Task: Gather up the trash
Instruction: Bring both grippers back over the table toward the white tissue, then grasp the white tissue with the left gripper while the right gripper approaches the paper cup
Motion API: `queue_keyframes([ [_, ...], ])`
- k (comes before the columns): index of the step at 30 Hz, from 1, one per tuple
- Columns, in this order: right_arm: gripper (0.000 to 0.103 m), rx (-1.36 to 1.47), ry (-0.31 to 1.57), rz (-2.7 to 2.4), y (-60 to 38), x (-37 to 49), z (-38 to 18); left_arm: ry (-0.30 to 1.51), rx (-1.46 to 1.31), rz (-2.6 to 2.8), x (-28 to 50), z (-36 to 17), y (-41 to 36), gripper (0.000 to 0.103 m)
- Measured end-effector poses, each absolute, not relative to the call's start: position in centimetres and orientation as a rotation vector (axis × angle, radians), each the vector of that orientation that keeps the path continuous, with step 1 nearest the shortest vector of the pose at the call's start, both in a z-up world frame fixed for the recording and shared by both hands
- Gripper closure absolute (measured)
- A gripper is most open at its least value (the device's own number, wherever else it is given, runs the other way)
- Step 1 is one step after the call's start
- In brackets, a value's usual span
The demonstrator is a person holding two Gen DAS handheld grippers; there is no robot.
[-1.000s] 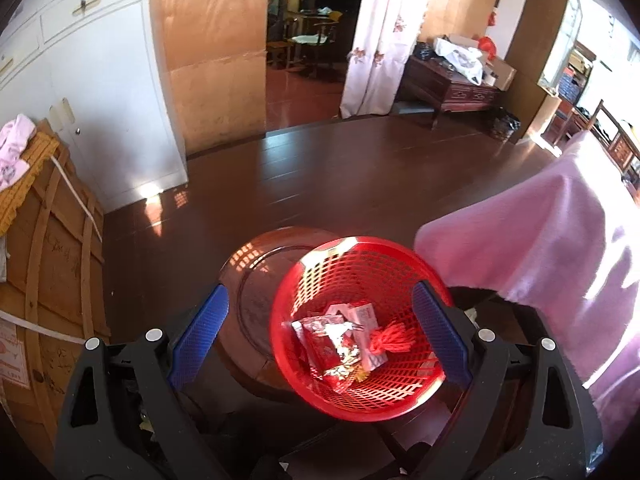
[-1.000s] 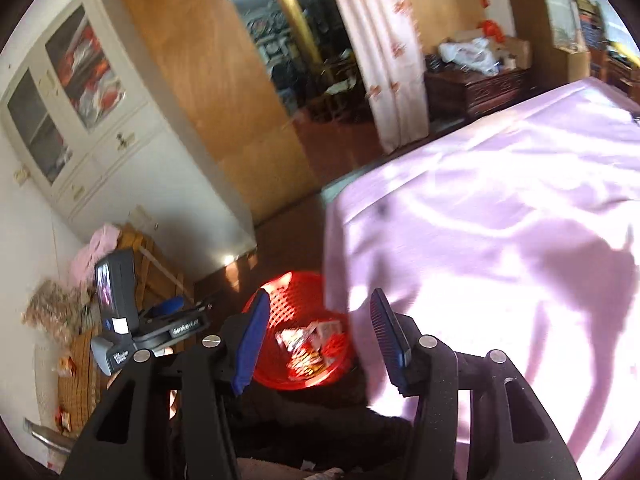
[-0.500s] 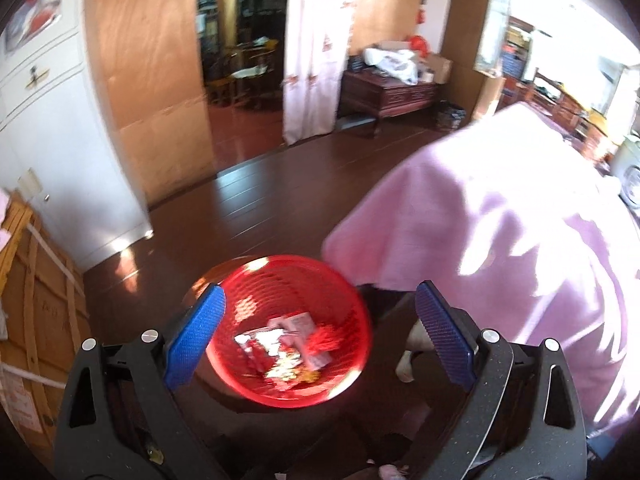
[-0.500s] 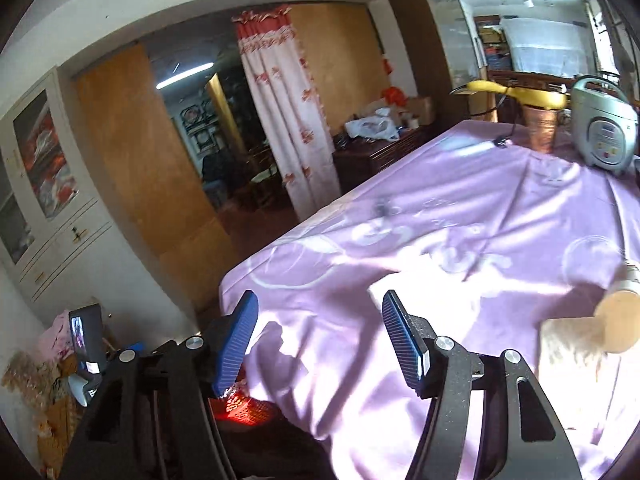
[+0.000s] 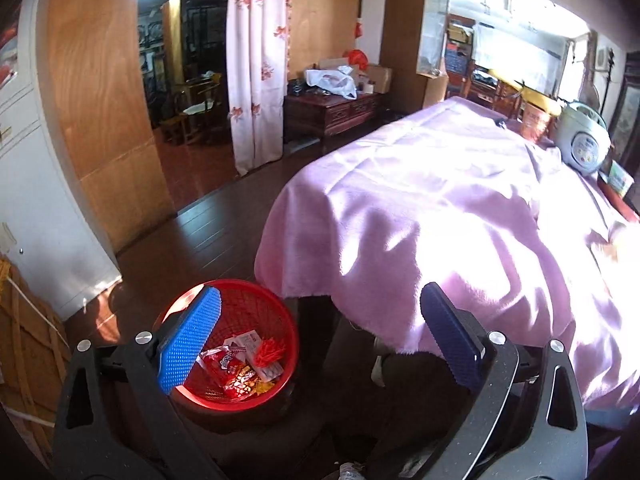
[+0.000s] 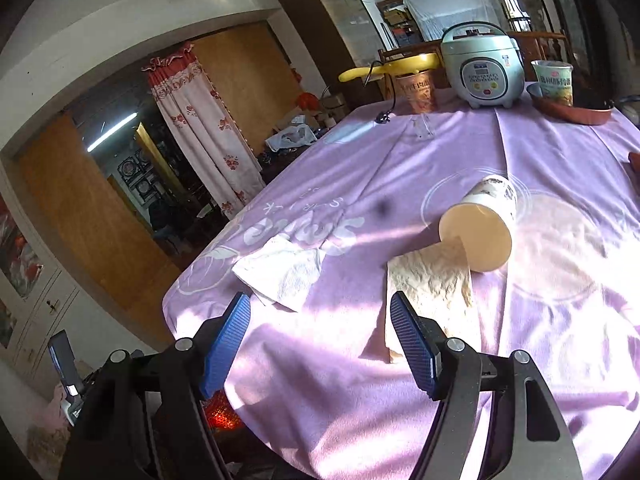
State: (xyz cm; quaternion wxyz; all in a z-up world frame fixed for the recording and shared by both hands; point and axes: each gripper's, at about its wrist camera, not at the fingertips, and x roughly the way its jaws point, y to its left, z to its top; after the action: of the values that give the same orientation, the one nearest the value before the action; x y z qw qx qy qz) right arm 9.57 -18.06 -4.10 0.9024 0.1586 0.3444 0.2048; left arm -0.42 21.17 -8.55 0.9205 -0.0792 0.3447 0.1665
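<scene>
A red mesh basket [image 5: 276, 320] stands on the floor by the table's corner with snack wrappers [image 5: 236, 374] inside. My left gripper [image 5: 320, 334] hangs above it with its jaws opening wide and nothing between them. On the pink tablecloth [image 6: 400, 168] lie a white tissue [image 6: 280, 274], a stained brownish napkin [image 6: 430, 284] and a tipped paper cup [image 6: 480, 226] on its side. My right gripper [image 6: 320, 340] hovers over the near table edge, its jaws opening and empty, with the tissue just ahead to the left and the napkin ahead to the right.
A rice cooker [image 6: 482, 66], two instant-noodle cups [image 6: 416, 92] and a red tray [image 6: 572, 112] stand at the table's far end. A white cabinet [image 5: 36, 200], a curtain [image 5: 256, 64] and a dark wooden chest [image 5: 332, 114] line the room beyond the wooden floor.
Both grippers swung from the basket toward the table. The basket slid to the lower left in the left view. The right view now shows the tabletop with tissue, napkin and cup; its jaws spread wider.
</scene>
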Motion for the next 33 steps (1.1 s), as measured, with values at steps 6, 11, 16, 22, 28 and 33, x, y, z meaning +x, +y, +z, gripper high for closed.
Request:
queue_keyframes([
  [6, 0.031, 0.264, 0.704, 0.387, -16.5, 8.8, -3.5, 0.706, -0.174, 0.293, -0.6, -8.9, 21.1, 0.007],
  [11, 0.031, 0.249, 0.708, 0.363, -16.1, 9.4, -3.8, 0.711, -0.182, 0.273, -0.5, -9.2, 21.2, 0.007],
  [16, 0.031, 0.241, 0.686, 0.289, -18.2, 9.9, -4.2, 0.73, -0.181, 0.231, 0.7, -8.9, 20.0, 0.007],
  [22, 0.031, 0.31, 0.662, 0.217, -23.1, 10.4, -4.9, 0.745, -0.13, 0.08, 4.2, -7.0, 14.5, 0.007],
  [28, 0.03, 0.385, 0.642, 0.194, -27.0, 10.8, -5.9, 0.736, -0.002, -0.01, 8.5, -5.8, 7.7, 0.007],
  [33, 0.029, 0.409, 0.635, 0.187, -28.3, 11.0, -6.4, 0.753, -0.001, -0.079, 12.8, -5.8, 4.6, 0.007],
])
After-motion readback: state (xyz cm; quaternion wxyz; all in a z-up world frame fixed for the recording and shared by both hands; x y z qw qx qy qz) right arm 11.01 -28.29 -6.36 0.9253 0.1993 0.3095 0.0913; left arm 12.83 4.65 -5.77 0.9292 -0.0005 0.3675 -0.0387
